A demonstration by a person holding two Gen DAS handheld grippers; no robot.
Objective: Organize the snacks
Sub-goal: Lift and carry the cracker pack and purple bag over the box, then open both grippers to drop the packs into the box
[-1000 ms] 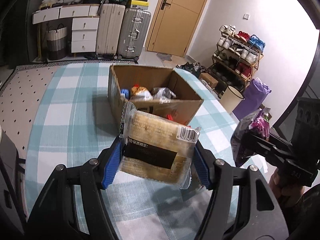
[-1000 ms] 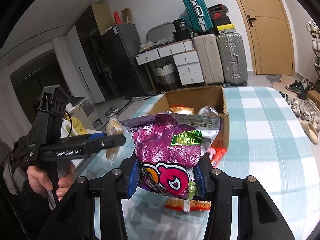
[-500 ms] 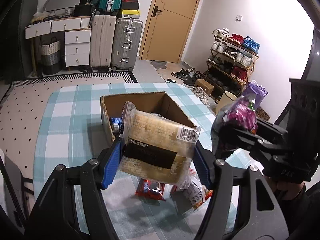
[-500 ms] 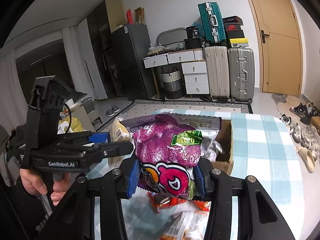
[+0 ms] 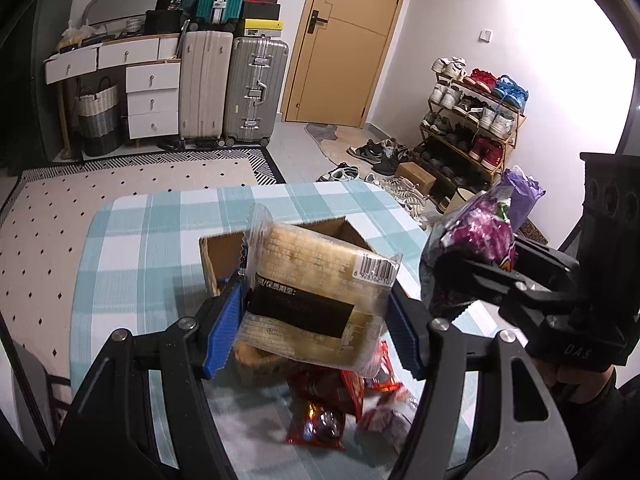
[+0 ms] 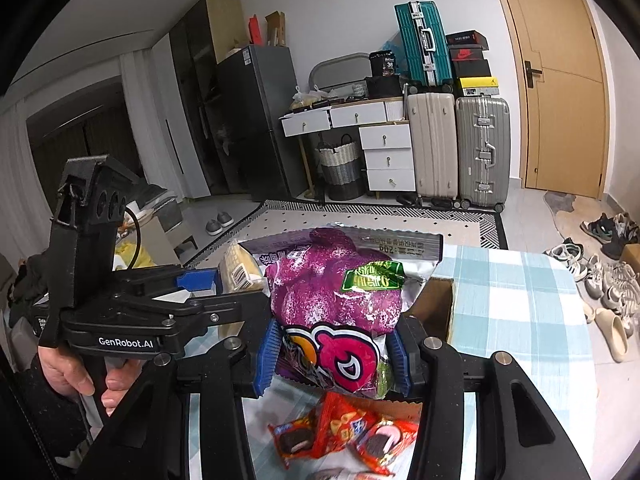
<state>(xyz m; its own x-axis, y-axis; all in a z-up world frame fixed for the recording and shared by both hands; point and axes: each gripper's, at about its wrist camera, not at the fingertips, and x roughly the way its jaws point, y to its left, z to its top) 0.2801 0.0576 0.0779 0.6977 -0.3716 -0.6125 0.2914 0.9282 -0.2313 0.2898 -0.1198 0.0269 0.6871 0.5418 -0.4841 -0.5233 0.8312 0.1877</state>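
Observation:
My left gripper [image 5: 312, 332] is shut on a clear-wrapped yellow cake pack [image 5: 316, 292], held above the table. My right gripper [image 6: 332, 354] is shut on a purple snack bag [image 6: 336, 304], which also shows in the left wrist view [image 5: 476, 236]. The open cardboard box [image 5: 224, 256] sits on the checked tablecloth behind and below the cake pack; its inside is mostly hidden. Several red snack packets [image 6: 344, 436] lie on the table under both grippers, also seen in the left wrist view [image 5: 320, 412]. The left gripper shows in the right wrist view [image 6: 160, 304], with the cake pack [image 6: 240, 268].
The teal-and-white checked table [image 5: 132, 256] reaches to its far edge. Beyond it are suitcases [image 5: 236, 88], white drawers [image 5: 152, 96], a door [image 5: 344, 40], a shoe rack [image 5: 472, 120] and loose shoes on the floor [image 6: 600, 280].
Both grippers have risen and pulled back from the box, keeping their snacks. The box looks smaller and farther; red packets on the table have come into view below.

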